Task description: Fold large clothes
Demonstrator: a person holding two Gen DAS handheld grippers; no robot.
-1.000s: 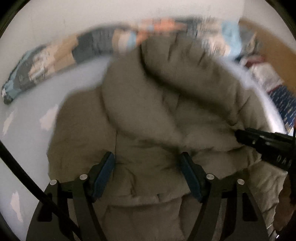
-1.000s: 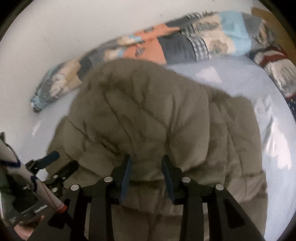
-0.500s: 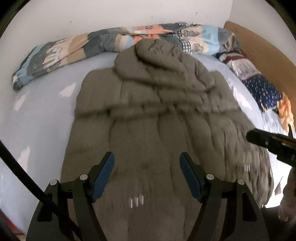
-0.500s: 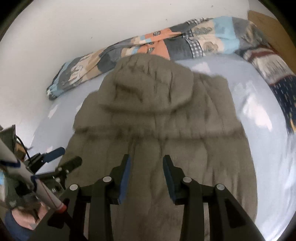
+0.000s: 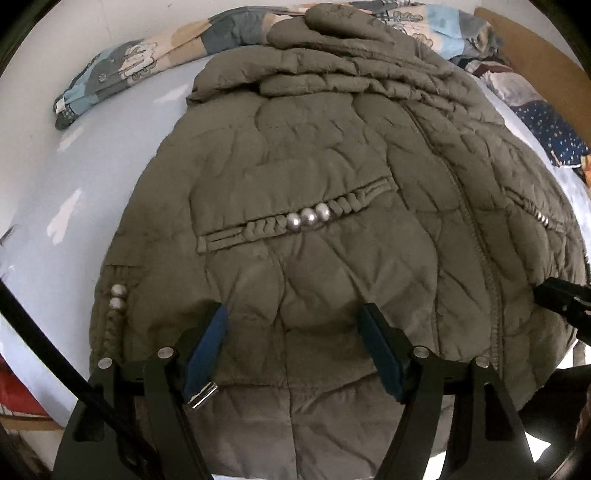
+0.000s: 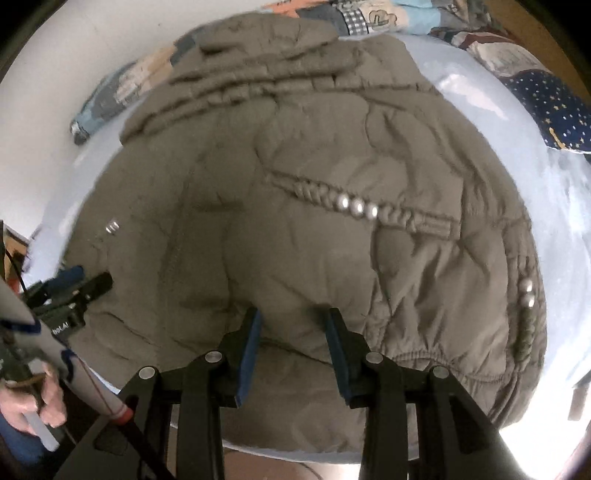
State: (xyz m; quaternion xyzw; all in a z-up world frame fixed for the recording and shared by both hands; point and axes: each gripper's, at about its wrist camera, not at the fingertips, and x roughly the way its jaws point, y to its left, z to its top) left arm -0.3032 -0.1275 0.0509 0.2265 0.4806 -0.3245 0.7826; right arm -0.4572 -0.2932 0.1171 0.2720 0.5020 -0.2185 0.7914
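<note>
Jacket (image 5: 314, 221) is what I must fold, a padded olive one, and it lies spread flat on the pale blue bed sheet (image 5: 74, 184) in front of both my tools. Its long axis runs straight away from the grippers: the hem is nearest to me, under the fingertips, and the hood (image 5: 343, 22) is at the far end, touching the patterned blanket (image 5: 140, 59) by the wall.

My left gripper (image 5: 295, 325) has its jaws spread wide and opening a little more; the hem cloth lies between them, but the blue pads do not press it, as far as I see. My right gripper (image 6: 291, 325) has its jaws partly apart, narrower than the left; I see a fold of the hem between them, and I judge that it is not pinched.

Both grippers stand at the hem, the left one toward the left pocket (image 5: 295, 221), the right one toward the right pocket (image 6: 358, 210). I think the next move is to take the hem at both sides and carry it away from me, toward the hood.
</note>
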